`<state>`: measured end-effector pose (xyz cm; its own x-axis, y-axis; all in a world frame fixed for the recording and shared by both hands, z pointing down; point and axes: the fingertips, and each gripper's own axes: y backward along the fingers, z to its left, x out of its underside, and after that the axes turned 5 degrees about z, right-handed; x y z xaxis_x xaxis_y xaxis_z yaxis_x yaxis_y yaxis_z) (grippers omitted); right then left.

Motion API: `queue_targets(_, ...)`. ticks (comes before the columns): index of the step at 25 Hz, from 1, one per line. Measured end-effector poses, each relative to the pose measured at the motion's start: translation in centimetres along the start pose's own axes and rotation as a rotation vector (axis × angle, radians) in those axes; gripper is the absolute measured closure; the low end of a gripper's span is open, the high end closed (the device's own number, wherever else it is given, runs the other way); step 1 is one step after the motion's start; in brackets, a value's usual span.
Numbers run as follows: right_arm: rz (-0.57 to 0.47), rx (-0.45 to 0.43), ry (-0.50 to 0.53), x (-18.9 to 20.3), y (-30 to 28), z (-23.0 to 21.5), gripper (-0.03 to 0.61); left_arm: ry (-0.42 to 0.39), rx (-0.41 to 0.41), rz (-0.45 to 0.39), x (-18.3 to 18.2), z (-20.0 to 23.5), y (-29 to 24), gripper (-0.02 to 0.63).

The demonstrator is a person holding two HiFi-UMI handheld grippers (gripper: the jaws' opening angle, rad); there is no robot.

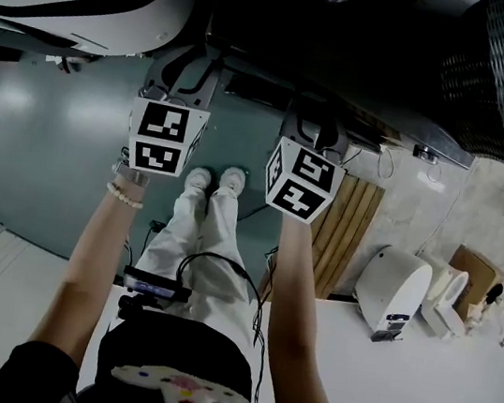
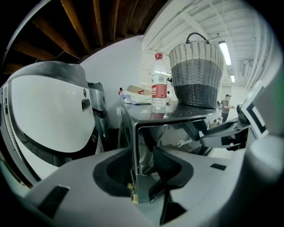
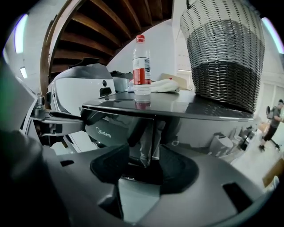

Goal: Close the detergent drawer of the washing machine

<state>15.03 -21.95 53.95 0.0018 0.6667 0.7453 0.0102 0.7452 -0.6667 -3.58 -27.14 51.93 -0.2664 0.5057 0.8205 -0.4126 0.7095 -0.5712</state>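
Observation:
The washing machine [image 1: 350, 60] is dark and glossy and stands right in front of me. Its drawer front [image 3: 104, 131] carries pale lettering, with a vertical seam at its right end, and appears in the left gripper view as the drawer front [image 2: 186, 142]. I cannot tell whether it stands proud of the front. My left gripper [image 2: 142, 177] is open, and the machine's left front edge shows between its jaws, untouched. My right gripper [image 3: 144, 170] is open too, aimed at the seam, with nothing in its jaws. From above, the left gripper [image 1: 184, 76] and right gripper [image 1: 318, 132] hang side by side just short of the machine.
A water bottle [image 3: 142, 66], a woven basket [image 3: 224, 57] and a cloth [image 3: 164, 85] sit on the machine's top. A white rounded appliance [image 2: 49, 119] stands to the left. Wooden slats [image 1: 347, 230] and white fixtures [image 1: 399, 290] lie on the floor at right. A person [image 3: 271, 119] stands far off.

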Motion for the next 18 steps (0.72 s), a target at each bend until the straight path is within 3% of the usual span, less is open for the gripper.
queue_targets(10, 0.012, 0.043, -0.008, -0.1, -0.2, -0.3, 0.38, 0.004, -0.006, -0.004, -0.3, 0.2, -0.4, 0.46)
queue_targets(14, 0.004, 0.007, 0.0, 0.1, 0.0, 0.0, 0.382, 0.048, 0.024, 0.009, 0.3, 0.0, -0.4, 0.462)
queue_targets(17, -0.015, -0.016, 0.016, 0.2, 1.0, 0.5, 0.42, 0.03, 0.05, 0.005, 0.0, -0.7, 0.4, 0.468)
queue_targets(18, -0.022, -0.015, 0.025, 0.2, 1.5, 0.6, 0.453, 0.007, 0.055, -0.007, -0.5, -1.1, 0.9, 0.502)
